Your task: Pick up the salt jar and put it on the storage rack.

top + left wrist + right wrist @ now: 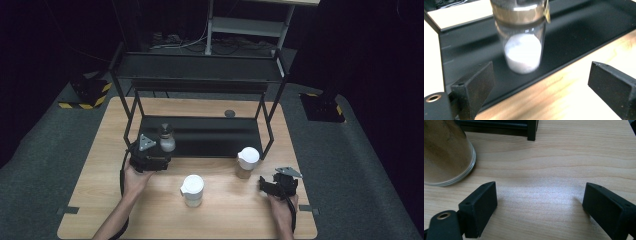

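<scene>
clear shaker jar point(522, 47), white powder, metal band

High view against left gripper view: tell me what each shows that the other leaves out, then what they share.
High view alone: two white-lidded jars, one mid-table and one nearer the rack's right leg, the right gripper resting on the wooden table, and the rack's upper shelf.

Left gripper view alone: the white powder filling the jar's lower part, and the left gripper with its jaws wide apart, short of the jar.

Both: the clear jar with a dark lid standing on the rack's black lower shelf, with wood in front.
</scene>
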The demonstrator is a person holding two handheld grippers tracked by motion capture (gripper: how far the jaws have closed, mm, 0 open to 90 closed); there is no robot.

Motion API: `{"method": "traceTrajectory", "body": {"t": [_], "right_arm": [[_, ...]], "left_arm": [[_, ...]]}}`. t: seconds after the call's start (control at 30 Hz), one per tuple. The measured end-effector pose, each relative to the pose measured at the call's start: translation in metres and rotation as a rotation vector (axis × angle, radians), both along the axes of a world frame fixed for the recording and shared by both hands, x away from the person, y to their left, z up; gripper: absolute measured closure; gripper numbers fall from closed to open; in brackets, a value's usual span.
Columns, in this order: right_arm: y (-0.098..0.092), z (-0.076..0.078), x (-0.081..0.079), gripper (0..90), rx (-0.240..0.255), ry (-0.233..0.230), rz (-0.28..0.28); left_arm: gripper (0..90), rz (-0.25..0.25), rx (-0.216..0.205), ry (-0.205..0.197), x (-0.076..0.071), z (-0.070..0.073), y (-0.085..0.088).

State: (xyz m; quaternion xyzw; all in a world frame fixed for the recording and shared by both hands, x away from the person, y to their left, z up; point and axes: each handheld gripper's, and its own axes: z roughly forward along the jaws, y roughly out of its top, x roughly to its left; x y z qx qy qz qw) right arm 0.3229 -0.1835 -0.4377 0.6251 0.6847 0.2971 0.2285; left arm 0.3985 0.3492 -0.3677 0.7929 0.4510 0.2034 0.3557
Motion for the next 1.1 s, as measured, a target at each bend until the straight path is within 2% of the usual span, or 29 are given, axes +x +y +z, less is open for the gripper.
{"method": "traceTrajectory", "body": {"t": [0.13,0.43,0.6,0.8,1.1], "right_arm": [[0.0,0.0,0.0,12.2,0.0,0.0,0.0],[0.0,0.0,0.0,12.2,0.0,0.0,0.0],[0.0,0.0,0.0,12.3,0.0,0.0,0.0],[0.0,0.0,0.0,12.3,0.0,0.0,0.0],[0.0,0.0,0.0,12.3,0.0,0.0,0.0]], "left_arm": [[6.5,-0.011,0.018,-0.004,-0.008,-0.002,0.003],[6.3,-0.002,0.024,-0.01,-0.025,-0.009,0.013],[6.3,-0.003,0.027,0.0,-0.028,-0.015,0.014],[6.4,-0.029,0.022,0.018,-0.027,-0.023,0.015],[6.4,-0.016,0.054,0.031,-0.026,-0.032,0.007]]}}
